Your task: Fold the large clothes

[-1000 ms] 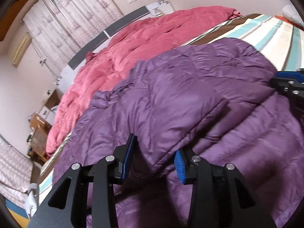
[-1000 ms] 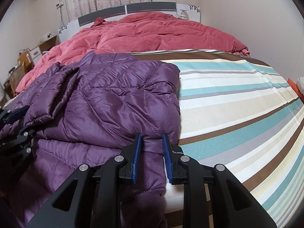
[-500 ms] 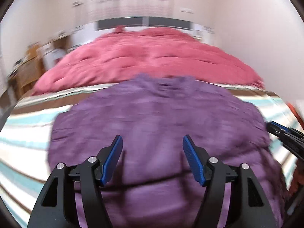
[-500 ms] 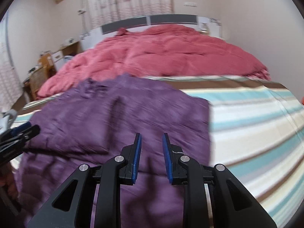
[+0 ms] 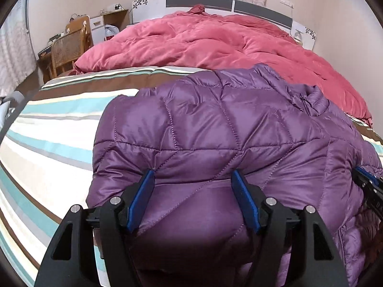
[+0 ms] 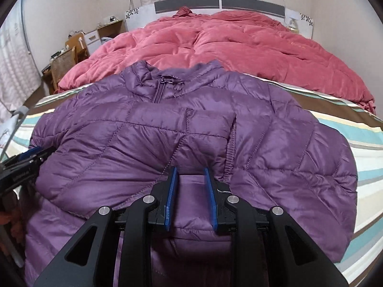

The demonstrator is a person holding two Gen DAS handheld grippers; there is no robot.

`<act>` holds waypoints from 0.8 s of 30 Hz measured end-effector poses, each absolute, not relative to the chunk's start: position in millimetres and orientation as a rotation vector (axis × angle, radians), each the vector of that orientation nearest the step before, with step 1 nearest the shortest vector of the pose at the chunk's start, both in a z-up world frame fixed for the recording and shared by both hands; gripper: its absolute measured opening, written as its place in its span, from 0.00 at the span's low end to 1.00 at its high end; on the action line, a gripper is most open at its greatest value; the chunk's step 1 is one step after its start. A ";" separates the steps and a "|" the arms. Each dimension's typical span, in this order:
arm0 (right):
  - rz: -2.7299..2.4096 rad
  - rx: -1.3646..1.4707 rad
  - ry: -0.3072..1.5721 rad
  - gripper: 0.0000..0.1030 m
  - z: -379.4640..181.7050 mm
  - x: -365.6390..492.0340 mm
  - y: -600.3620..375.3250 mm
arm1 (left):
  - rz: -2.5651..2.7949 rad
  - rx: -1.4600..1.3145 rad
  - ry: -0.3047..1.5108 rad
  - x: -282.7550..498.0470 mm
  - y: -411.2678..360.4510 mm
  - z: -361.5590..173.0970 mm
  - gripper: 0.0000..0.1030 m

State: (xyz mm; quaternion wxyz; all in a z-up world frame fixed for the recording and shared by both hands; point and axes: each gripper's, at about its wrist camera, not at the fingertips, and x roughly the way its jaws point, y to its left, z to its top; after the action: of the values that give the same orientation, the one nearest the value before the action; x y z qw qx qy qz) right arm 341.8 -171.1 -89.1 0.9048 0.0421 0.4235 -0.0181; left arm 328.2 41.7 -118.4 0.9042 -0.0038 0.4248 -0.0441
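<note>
**Mia:** What does the jacket [image 6: 191, 124] look like?

**Tom:** It is purple, puffy and shiny, with sewn lines that make squares. It lies front up. The collar [image 6: 143, 74] is at the far end, and the zipper [image 6: 159, 91] runs down from it.

**Mia:** Where is it?

**Tom:** On the bed, on the striped sheet [image 5: 47, 131], at the near end. A big pink quilt [image 5: 215, 40] is heaped at the far end, and the jacket's collar just reaches it.

**Mia:** Is the jacket flat?

**Tom:** Not all of it. One sleeve [image 6: 134, 143] is folded across the front from the left. Its stretchy cuff [image 6: 229, 153] sits near the middle. The near part of the jacket hangs down toward the cameras.

**Mia:** What about the left fingers [image 5: 143, 191]?

**Tom:** They are wide apart, and they have just been opening. The purple jacket [image 5: 215, 129] lies between them, by the near left part of it. The blue pads do not squeeze it, and I cannot tell if the tips touch it.

**Mia:** And the right fingers [image 6: 171, 191]?

**Tom:** They are close together. A strip of the jacket fills the gap between the blue pads, so they are pinching it. That is at the near edge, right by the cuff.

**Mia:** Can each camera see the other fingers?

**Tom:** Yes, at the edge of its picture, close by the jacket.
</note>
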 end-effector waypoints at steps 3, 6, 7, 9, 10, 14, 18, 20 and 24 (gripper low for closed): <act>-0.053 0.066 0.871 0.22 -93.3 342.0 -167.3 | -0.097 0.003 0.880 332.2 40.3 -124.3 0.66; -0.059 0.060 0.864 0.22 -92.5 340.9 -170.5 | -0.104 -0.001 0.880 333.6 41.5 -124.6 0.66; -0.058 0.062 0.862 0.22 -92.6 340.0 -171.3 | -0.105 -0.004 0.878 333.1 42.0 -123.7 0.66; -0.054 0.068 0.860 0.22 -92.0 342.0 -174.1 | -0.096 0.011 0.870 331.9 40.8 -120.5 0.73; -0.053 0.072 0.858 0.22 -91.7 341.3 -174.7 | -0.075 0.029 0.868 328.4 39.9 -118.3 0.78; -0.058 0.060 0.847 0.22 -87.3 337.6 -174.2 | -0.060 0.034 0.837 308.4 42.0 -108.3 0.90; -0.070 0.035 0.845 0.24 -86.9 332.3 -171.5 | -0.067 0.000 0.819 304.7 44.7 -101.5 0.90; -0.070 0.037 0.846 0.24 -87.0 329.8 -172.0 | -0.079 -0.032 0.829 311.1 43.7 -100.0 0.90; -0.073 0.058 0.854 0.24 -82.0 324.9 -175.7 | -0.085 -0.040 0.837 328.5 32.4 -94.3 0.90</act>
State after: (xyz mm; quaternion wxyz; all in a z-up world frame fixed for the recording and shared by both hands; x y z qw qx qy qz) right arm 324.9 -175.7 -82.0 0.9091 0.0280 0.4142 -0.0354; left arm 328.5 32.4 -94.3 0.9126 -0.0195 0.4063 -0.0413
